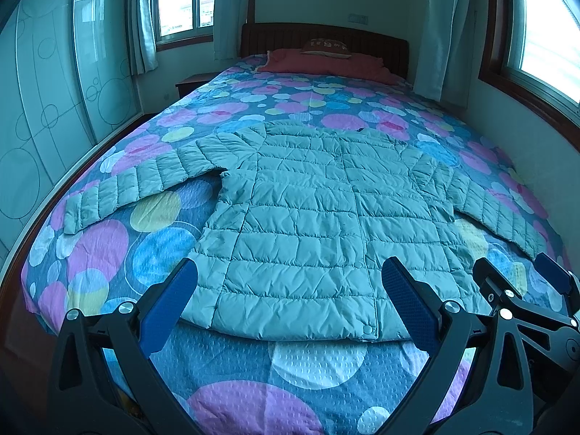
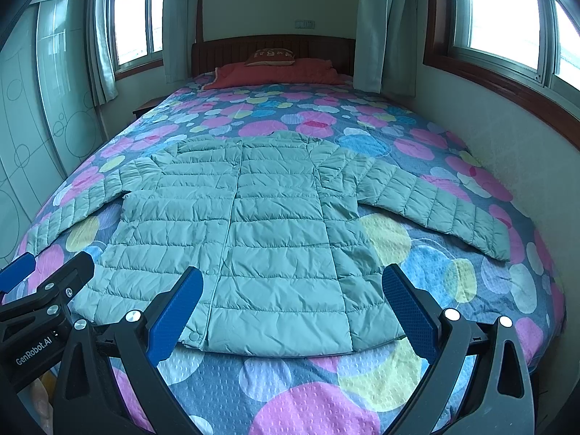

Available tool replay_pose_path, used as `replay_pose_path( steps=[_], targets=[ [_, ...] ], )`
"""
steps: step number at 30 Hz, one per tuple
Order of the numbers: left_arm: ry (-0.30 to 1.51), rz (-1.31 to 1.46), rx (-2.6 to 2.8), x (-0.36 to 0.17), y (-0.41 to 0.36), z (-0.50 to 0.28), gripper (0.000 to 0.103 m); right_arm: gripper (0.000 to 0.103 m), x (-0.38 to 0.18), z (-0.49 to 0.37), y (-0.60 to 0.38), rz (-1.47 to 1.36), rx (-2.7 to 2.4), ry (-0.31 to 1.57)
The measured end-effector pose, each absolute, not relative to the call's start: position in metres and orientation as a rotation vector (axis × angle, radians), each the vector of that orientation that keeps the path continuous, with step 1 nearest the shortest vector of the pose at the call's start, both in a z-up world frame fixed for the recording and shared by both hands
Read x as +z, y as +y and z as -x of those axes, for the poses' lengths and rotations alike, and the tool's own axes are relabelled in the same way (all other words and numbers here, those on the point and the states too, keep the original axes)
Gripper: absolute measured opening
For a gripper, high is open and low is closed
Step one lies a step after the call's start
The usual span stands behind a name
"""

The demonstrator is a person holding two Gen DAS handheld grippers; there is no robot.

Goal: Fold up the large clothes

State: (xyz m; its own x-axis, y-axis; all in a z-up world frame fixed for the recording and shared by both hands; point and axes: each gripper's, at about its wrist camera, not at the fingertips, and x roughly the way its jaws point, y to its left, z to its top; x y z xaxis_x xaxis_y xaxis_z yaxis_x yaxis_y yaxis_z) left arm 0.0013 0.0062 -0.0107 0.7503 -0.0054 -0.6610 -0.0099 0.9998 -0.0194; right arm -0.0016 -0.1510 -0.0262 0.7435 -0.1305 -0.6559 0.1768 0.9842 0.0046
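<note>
A pale green quilted puffer jacket lies flat and front-up on the bed, both sleeves spread out to the sides, hem toward me. My left gripper hovers open above the hem, nothing between its blue pads. My right gripper is also open over the hem's right half, holding nothing. In the left wrist view the right gripper shows at the lower right; in the right wrist view the left gripper shows at the lower left.
The bedspread, blue with pink, yellow and white circles, covers a large bed. A red pillow and dark headboard are at the far end. A wall runs along the right side, wardrobe doors along the left.
</note>
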Motion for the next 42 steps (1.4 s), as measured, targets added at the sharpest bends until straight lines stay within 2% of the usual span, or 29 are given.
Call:
replay_pose_path(
  steps=[22, 31, 37, 38, 40, 42],
  targets=[
    [0.734, 0.041, 0.002, -0.017, 0.015, -0.006, 0.101, 0.098, -0.038, -0.004, -0.157, -0.077, -0.161, 0.743],
    [0.788, 0.103, 0.006, -0.037, 0.024, -0.036, 0.101, 0.098, -0.051, -0.028, -0.166, -0.099, -0.171, 0.772],
    [0.822, 0.144, 0.053, -0.051, 0.051, -0.071, 0.101, 0.098, -0.065, -0.053, -0.208, -0.201, -0.21, 0.772],
    [0.828, 0.157, 0.079, -0.055, 0.061, -0.079, 0.098, 0.098, -0.068, -0.056, -0.223, -0.227, -0.241, 0.759],
    [0.853, 0.182, 0.151, -0.066, 0.081, -0.092, 0.071, 0.098, -0.075, -0.062, -0.249, -0.267, -0.297, 0.753],
    [0.894, 0.248, 0.2, -0.082, 0.107, -0.105, 0.058, 0.095, -0.085, -0.068, -0.275, -0.31, -0.338, 0.764]
  ],
)
